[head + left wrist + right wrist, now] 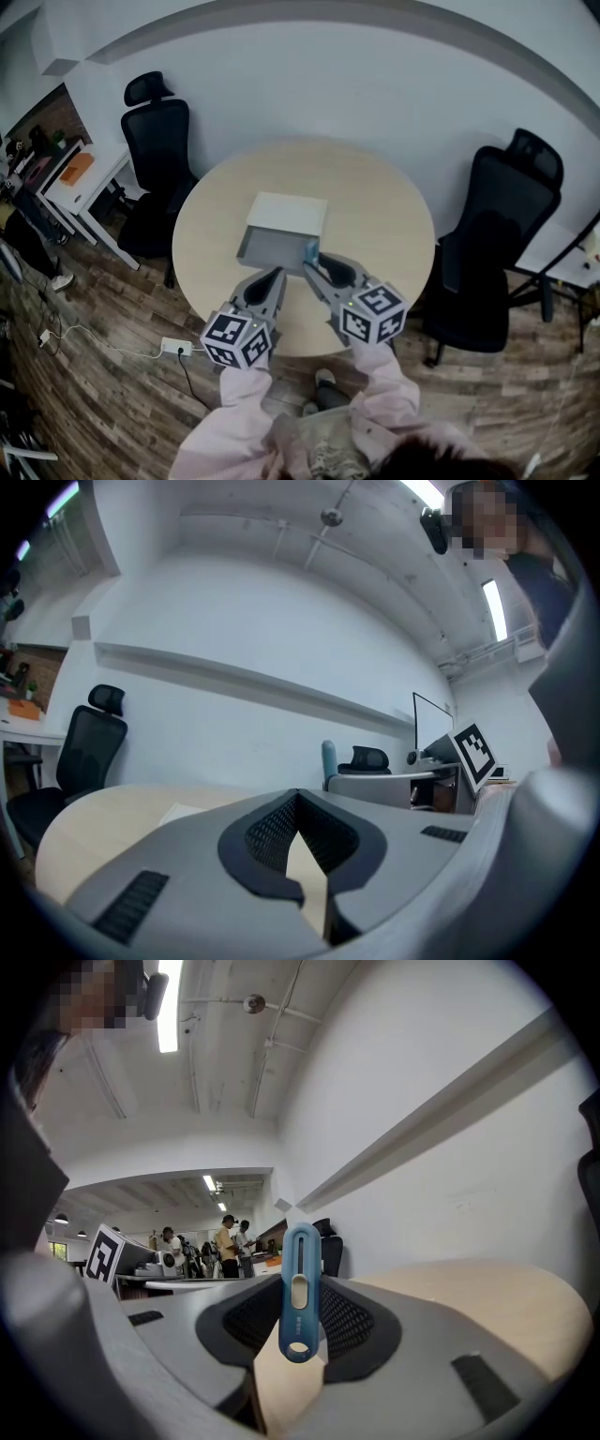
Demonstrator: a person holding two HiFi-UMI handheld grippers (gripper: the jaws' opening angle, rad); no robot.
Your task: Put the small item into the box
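A white box (286,215) stands at the middle of the round beige table (384,220); its lid is tipped up at the back and its grey inside (267,251) faces me. The small item is a slim blue tool (300,1305) with a slider and a hole at its end. My right gripper (298,1340) is shut on it, and it stands upright between the black pads. In the head view this gripper (315,266) holds the blue tool (311,251) at the box's front right corner. My left gripper (275,278) hovers just before the box's front edge, shut with nothing in it.
One black office chair (157,141) stands at the table's far left and another (497,234) at its right. A white desk (70,178) is at the far left. A power strip (175,348) and cable lie on the wood floor. People stand far off in the right gripper view.
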